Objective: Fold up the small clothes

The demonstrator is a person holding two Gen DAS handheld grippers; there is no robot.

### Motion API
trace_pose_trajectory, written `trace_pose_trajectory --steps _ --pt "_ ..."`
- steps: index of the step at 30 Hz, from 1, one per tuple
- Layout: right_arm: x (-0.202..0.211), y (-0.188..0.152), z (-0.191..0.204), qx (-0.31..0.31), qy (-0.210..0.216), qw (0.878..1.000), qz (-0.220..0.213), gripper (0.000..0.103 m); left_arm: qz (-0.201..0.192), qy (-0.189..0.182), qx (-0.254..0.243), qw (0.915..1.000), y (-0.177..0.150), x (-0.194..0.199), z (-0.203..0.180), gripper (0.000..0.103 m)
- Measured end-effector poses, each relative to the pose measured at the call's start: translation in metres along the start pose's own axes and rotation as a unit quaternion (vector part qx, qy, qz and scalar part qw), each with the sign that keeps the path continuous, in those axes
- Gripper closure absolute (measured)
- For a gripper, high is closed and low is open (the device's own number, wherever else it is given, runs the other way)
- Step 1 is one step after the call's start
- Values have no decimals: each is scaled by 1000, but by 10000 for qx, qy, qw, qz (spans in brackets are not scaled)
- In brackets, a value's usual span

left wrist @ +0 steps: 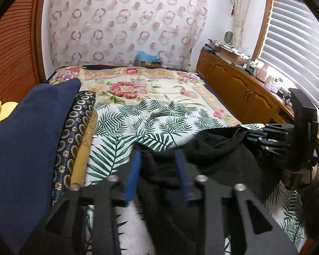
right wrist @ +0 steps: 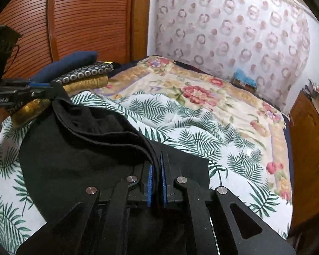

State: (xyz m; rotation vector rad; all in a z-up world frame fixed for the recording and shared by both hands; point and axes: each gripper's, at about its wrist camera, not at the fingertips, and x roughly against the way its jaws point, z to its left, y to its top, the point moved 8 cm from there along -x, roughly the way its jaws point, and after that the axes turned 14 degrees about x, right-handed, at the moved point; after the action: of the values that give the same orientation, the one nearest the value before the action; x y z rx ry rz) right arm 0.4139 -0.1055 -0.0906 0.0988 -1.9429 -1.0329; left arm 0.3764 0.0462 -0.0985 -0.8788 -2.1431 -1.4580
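1. Blue-padded fingers of the left gripper stand apart, with a fold of the black garment lying loosely between them; the pads do not press on it.
2. Beyond those fingers the black garment spreads to the right, as far as the right gripper, which comes in from that side.
3. Seen from its own camera, the right gripper has its blue pads pinched together on a layered edge of the black garment, so it is clamped on the cloth.
4. From that clamp the garment's edge runs away to the far left, up to the left gripper, and the rest of the cloth hangs down onto the bedding below both tools.
5. Under the garment lies a leaf-print sheet, white with green fronds and rumpled ahead of the left fingers.
6. Further ahead of both grippers a floral blanket covers the rest of the bed.
7. Left of the left gripper sits a stack of folded clothes: a navy piece on top, a dark piece patterned with rings beneath it, and a mustard one lower down.
8. Right of the right gripper stands a wooden cabinet.
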Motion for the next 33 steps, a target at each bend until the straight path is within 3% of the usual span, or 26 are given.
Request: trace_pose_trajectory --steps 4,7,10,14,17,23,26,28,33 --pt "-2 2 -6 -62 4 10000 22 96 -29 -135 3 9999 2 4 -3 58" --pt "0 9 -15 -30 -57 10000 69 79 33 -187 -28 9998 -2 2 -5 57" --pt "5 19 -26 -59 -155 9999 32 71 140 -195 -22 9997 -8 -4 -3 57" --pt "16 34 -46 17 -660 9978 -16 68 238 -187 -73 9995 -13 -9 -4 57" --pt "26 34 -65 -213 -946 9953 25 59 288 -158 -93 9994 -17 -11 -4 57" --pt "41 15 -59 -392 -655 9970 126 58 431 -82 -125 9990 -22 -21 -4 57" --pt "34 -7 -48 -569 -481 9964 399 51 526 17 -161 9985 -22 -30 -3 56" --pt "27 -18 -45 -747 -366 9954 481 41 577 71 -152 9982 -24 -34 -1 54" --pt "9 -37 -41 -1171 -152 9911 622 37 642 194 -155 9976 -26 -40 4 48"
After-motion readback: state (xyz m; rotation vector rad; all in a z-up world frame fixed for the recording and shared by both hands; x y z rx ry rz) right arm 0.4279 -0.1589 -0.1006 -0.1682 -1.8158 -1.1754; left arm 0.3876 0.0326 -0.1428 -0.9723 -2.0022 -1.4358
